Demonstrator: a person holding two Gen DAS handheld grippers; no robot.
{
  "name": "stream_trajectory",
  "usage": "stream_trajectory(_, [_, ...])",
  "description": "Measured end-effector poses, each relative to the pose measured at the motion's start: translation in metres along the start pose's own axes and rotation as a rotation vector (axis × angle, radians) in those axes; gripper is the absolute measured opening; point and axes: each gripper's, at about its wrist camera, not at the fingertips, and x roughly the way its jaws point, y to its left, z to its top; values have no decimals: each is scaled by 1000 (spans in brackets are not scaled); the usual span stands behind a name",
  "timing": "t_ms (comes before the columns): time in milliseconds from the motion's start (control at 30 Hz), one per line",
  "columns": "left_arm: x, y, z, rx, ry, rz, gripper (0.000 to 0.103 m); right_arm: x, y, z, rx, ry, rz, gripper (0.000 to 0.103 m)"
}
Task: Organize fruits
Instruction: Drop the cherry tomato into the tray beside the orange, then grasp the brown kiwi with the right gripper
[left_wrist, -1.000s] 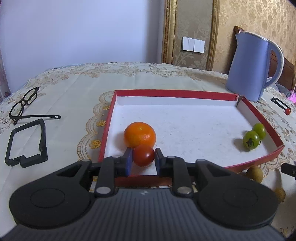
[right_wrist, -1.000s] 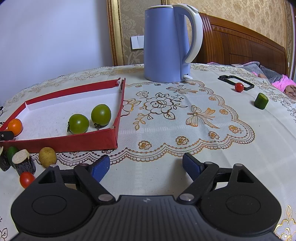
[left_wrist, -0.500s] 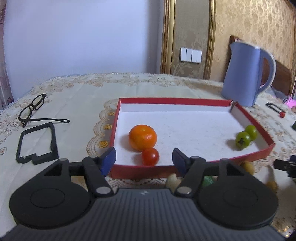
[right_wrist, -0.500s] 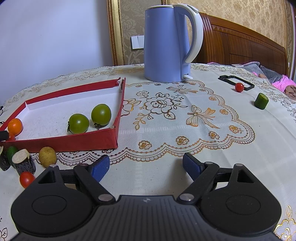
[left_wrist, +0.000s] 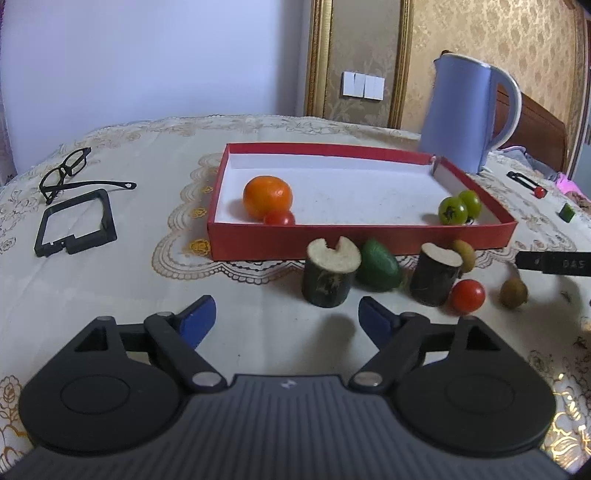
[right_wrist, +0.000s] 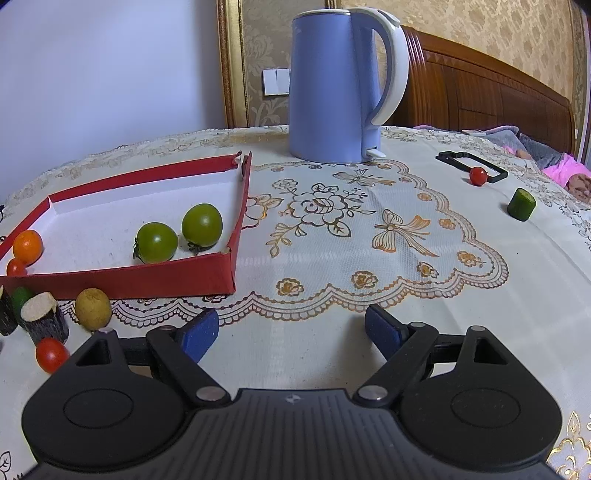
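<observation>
- Status: the left tool (left_wrist: 286, 319) is spread wide with nothing between its blue pads; it hovers over the bench (left_wrist: 110, 295) short of the loose fruit. The right tool (right_wrist: 291, 328) is likewise wide apart and empty, over bare tablecloth.
- Already stowed: the red tray (left_wrist: 369, 245) holds an orange (left_wrist: 267, 197) touching a cherry tomato (left_wrist: 279, 218) at its left end, and two green tomatoes (left_wrist: 460, 206) at its right end.
- Remaining, in front of the tray's near wall: two dark cut stalk pieces (left_wrist: 330, 273), a green fruit (left_wrist: 380, 264) between them, a red cherry tomato (left_wrist: 467, 296) and two small brown fruits (left_wrist: 513, 292).
- Likely next pick: the nearer stalk piece, just ahead of the left tool and slightly right of its centreline.
- Procedure: shift right until the piece is centred between the pads, then advance low.
- Grip the piece across its round sides, below the notched top face.
- Caution: the green fruit sits close beside it; keep the right-hand pad from nudging it.
- Lift clear of the tray wall before moving over, and release onto bare tray floor.
</observation>
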Motion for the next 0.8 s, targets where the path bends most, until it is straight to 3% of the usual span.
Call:
stream_trajectory(233, [18, -4, 7, 18, 50, 13, 103, 0, 0, 0, -5, 1, -1, 87])
stream_trajectory(400, [20, -6, 7, 37, 59, 23, 103, -6, -7, -1, 31, -26, 41, 88])
stream_trajectory(500, [20, -8, 7, 45, 61, 29, 103, -22, -5, -10, 46, -45, 134, 88])
stream_trajectory(567, [20, -9, 6, 45, 61, 29, 103, -35, 7, -17, -7, -55, 194, 88])
stream_trajectory(700, [20, -9, 6, 45, 61, 29, 103, -54, 37, -25, -121, -86, 234, 87])
stream_trajectory(800, [20, -9, 6, 45, 61, 29, 103, -55, 48, -23, -144, -95, 237, 80])
